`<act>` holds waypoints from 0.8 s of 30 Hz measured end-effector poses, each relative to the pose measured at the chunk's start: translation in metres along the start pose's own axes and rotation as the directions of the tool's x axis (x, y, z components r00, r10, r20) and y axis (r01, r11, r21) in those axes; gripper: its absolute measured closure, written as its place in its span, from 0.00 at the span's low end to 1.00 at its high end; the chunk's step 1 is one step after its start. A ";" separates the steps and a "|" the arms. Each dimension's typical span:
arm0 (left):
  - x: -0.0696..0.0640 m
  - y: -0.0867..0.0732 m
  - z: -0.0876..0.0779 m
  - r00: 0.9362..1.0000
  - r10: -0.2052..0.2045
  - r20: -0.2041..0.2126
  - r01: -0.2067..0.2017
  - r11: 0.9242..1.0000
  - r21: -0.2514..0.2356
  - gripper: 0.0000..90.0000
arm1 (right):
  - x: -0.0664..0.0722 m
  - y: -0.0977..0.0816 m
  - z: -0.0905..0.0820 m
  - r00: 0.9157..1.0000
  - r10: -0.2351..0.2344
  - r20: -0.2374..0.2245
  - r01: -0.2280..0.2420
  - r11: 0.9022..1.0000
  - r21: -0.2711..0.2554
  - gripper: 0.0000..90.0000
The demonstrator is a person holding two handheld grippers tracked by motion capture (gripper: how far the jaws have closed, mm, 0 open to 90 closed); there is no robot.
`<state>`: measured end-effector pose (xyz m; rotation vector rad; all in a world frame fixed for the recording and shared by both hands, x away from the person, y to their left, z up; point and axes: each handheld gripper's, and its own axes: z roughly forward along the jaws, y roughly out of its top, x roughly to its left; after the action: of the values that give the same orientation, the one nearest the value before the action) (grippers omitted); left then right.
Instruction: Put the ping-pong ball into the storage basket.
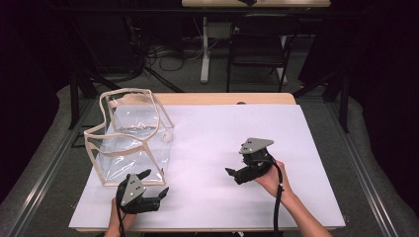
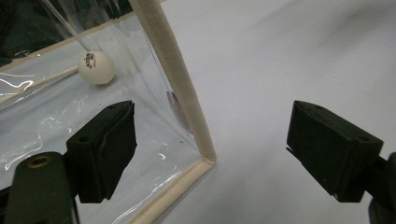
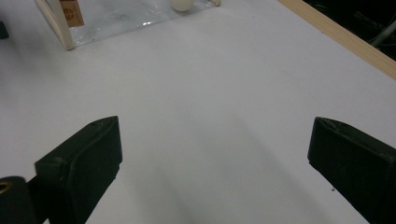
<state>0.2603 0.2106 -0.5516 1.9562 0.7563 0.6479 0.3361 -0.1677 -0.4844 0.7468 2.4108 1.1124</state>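
A clear plastic bag with cream fabric trim [image 1: 129, 136] stood at the left of the high view on the white sheet covering the wooden table [image 1: 232, 148], and a small white ball [image 1: 167, 136] rested at its right side. The left gripper [image 1: 155, 183], at the lower left of that frame, had its jaws spread wide with nothing between them, one jaw lying in front of the bag's near lower corner. In the left gripper view the cream corner seam [image 2: 180, 88] rose between the jaws, and the ball [image 2: 95, 67] showed through the plastic at the upper left; whether it sat inside the bag was hard to tell. The right gripper [image 1: 232, 173], right of centre, was likewise spread and empty, well apart from the bag. A dark folding chair [image 1: 259, 44] stood beyond the table at the top. In the right gripper view the bag [image 3: 116, 18] and ball [image 3: 182, 4] were cut off by the top edge.
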 end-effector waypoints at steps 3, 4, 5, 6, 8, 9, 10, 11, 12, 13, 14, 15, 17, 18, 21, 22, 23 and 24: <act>0.000 0.000 0.000 1.000 -0.004 -0.002 0.004 1.000 -0.002 0.18 | 0.000 -0.006 -0.002 1.000 0.003 0.006 -0.003 1.000 0.002 0.03; 0.000 0.000 0.000 1.000 -0.001 -0.002 0.001 1.000 -0.001 0.18 | 0.000 -0.008 -0.003 1.000 0.005 0.007 -0.005 1.000 -0.001 0.03; 0.000 0.000 0.000 1.000 -0.001 -0.001 0.001 1.000 -0.003 0.18 | 0.000 -0.011 -0.004 1.000 0.010 0.007 -0.010 1.000 -0.001 0.03; 0.000 0.000 0.000 1.000 -0.001 -0.001 0.001 1.000 -0.003 0.18 | 0.000 -0.013 -0.004 1.000 0.012 0.011 -0.012 1.000 -0.003 0.02; 0.000 0.000 -0.001 1.000 -0.001 -0.001 0.001 1.000 -0.003 0.18 | 0.000 -0.017 -0.006 1.000 0.020 0.017 -0.020 1.000 -0.010 0.02; 0.000 0.000 0.000 1.000 -0.001 -0.001 0.001 1.000 -0.003 0.18 | 0.000 -0.019 -0.007 1.000 0.024 0.018 -0.024 1.000 -0.012 0.02; 0.000 0.000 0.000 1.000 -0.001 -0.002 0.001 1.000 -0.002 0.18 | 0.000 -0.020 -0.008 1.000 0.021 0.022 -0.021 1.000 -0.012 0.02; 0.000 0.000 0.000 1.000 0.000 -0.001 0.000 1.000 -0.002 0.18 | 0.000 -0.022 -0.009 0.999 0.022 0.025 -0.022 1.000 -0.010 0.01; 0.000 0.000 -0.001 1.000 -0.002 0.000 0.002 1.000 -0.002 0.18 | 0.000 -0.024 -0.010 0.999 0.026 0.025 -0.026 1.000 -0.010 0.01; 0.000 0.000 -0.001 1.000 -0.002 0.001 0.002 1.000 -0.003 0.18 | 0.000 -0.026 -0.010 0.999 0.026 0.028 -0.025 1.000 -0.013 0.01; 0.000 0.000 0.000 1.000 -0.001 0.000 0.001 1.000 -0.003 0.18 | 0.000 -0.028 -0.011 0.999 0.029 0.033 -0.028 0.999 -0.014 0.01; 0.000 0.000 0.000 1.000 -0.001 0.000 0.001 1.000 -0.001 0.18 | 0.000 -0.030 -0.012 0.999 0.031 0.033 -0.030 0.999 -0.020 0.00; 0.000 0.000 0.000 1.000 0.001 -0.001 -0.001 1.000 -0.002 0.18 | 0.000 -0.033 -0.014 0.999 0.033 0.041 -0.032 0.999 -0.021 0.00; 0.000 0.000 0.000 1.000 0.000 -0.001 0.000 1.000 -0.003 0.18 | 0.000 -0.035 -0.015 0.999 0.030 0.042 -0.029 0.999 -0.023 0.00; 0.000 0.000 0.000 1.000 -0.004 -0.002 0.004 1.000 0.001 0.18 | 0.001 -0.040 -0.018 0.998 0.033 0.055 -0.032 0.999 -0.026 0.00; 0.000 0.000 0.000 1.000 -0.004 -0.002 0.004 1.000 0.001 0.18 | 0.001 -0.042 -0.019 0.998 0.035 0.059 -0.033 0.999 -0.033 0.00; 0.000 0.000 0.000 1.000 0.000 -0.002 0.000 1.000 0.001 0.18 | 0.001 -0.044 -0.020 0.998 0.038 0.059 -0.036 0.999 -0.032 0.00; 0.000 0.000 0.000 1.000 0.000 -0.002 0.000 1.000 0.000 0.18 | 0.001 -0.045 -0.020 0.997 0.042 0.062 -0.040 0.999 -0.033 0.00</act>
<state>0.2596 0.2107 -0.5518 1.9556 0.7575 0.6493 0.3102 -0.2035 -0.5076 0.8115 2.3302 1.1238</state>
